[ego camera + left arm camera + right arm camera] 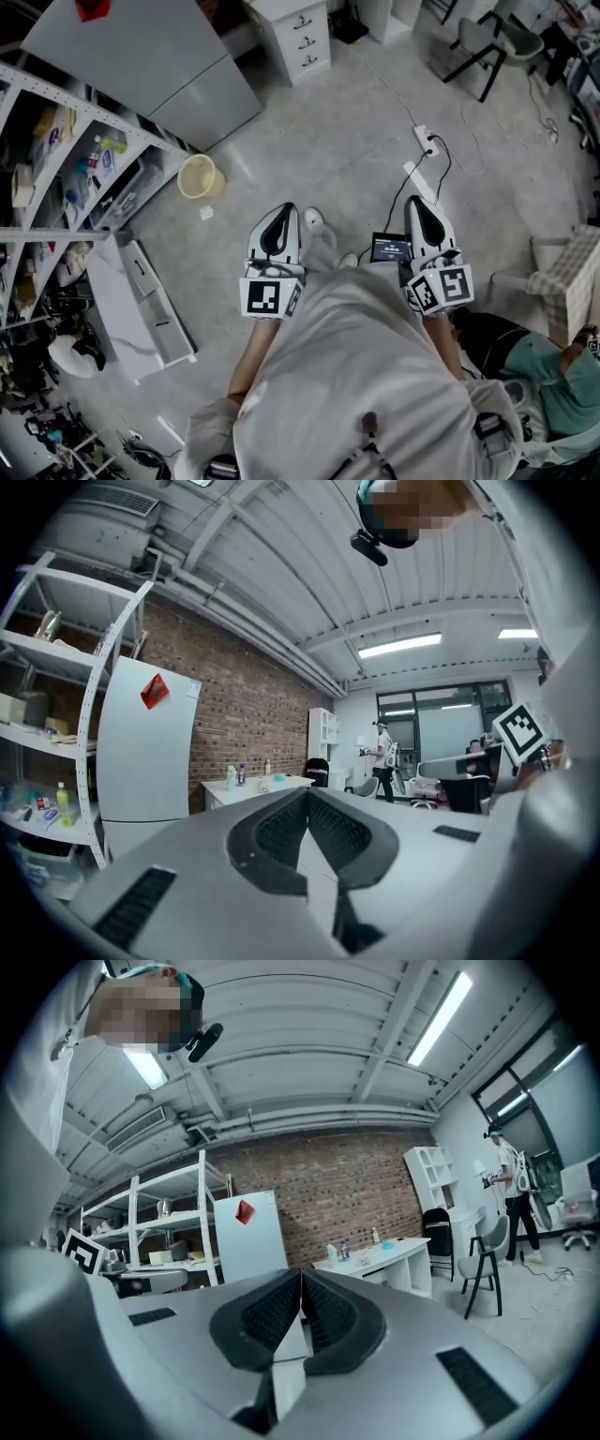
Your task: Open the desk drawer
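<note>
In the middle of a bare concrete floor [319, 141], the left gripper [284, 214] and the right gripper [419, 202] point level side by side, each with its jaws pressed together on nothing. The desk drawers [305, 42], all flush and closed, stand well ahead, beside the refrigerator [141, 56]. The lane between is open, edged on the left by a yellow bucket [199, 176] near the shelf rack [56, 141] and on the right by a power strip [424, 141] with its cable.

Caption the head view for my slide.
Person holds left hand-held gripper and right hand-held gripper, both shut, above the grey floor.
</note>
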{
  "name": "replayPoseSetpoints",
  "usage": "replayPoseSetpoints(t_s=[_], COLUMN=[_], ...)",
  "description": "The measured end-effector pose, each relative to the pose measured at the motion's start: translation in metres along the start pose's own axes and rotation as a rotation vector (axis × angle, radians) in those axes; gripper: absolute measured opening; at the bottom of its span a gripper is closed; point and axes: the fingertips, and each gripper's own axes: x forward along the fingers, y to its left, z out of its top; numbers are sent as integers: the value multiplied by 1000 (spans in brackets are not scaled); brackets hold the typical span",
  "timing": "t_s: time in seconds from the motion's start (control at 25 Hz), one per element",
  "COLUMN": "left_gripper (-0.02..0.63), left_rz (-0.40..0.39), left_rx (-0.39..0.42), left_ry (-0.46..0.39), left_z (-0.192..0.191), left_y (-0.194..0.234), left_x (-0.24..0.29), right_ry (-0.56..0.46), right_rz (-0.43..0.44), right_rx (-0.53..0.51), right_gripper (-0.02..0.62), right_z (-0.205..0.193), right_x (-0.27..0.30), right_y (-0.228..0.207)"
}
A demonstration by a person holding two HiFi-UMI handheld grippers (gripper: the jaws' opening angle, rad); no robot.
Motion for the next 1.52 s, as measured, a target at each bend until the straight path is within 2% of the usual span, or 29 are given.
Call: replayPoseSetpoints(t_s=[0.24, 0.52, 0.68, 0.84, 1.04, 1.28, 1.52], left_gripper=[8, 8, 8, 8, 8, 8, 8], left_rz=[-27, -53, -94, -105, -77, -49, 25], left_rx=[-3, -31, -21, -12, -21, -28, -32], left_ry=[5, -11, -16, -44, -20, 10, 43], left_z=[-6, -2, 7, 19, 18, 12, 4], left_y=[26, 62, 93, 132, 176, 193, 202], left_x=[52, 146, 193, 229, 259, 292, 341], right_ry=[26, 59, 70, 49, 65, 76, 99], right_rz=[-26, -64, -75, -85, -85, -98, -16], right_rx=[8, -10, -16, 31, 51, 56, 40], right_gripper=[28, 28, 28, 28, 28, 28, 28], right_z=[0, 14, 21, 25, 26, 29, 34], right_x=[49, 130, 184, 232, 276, 321, 384], right_y=[-17, -51, -56, -57, -62, -98, -144])
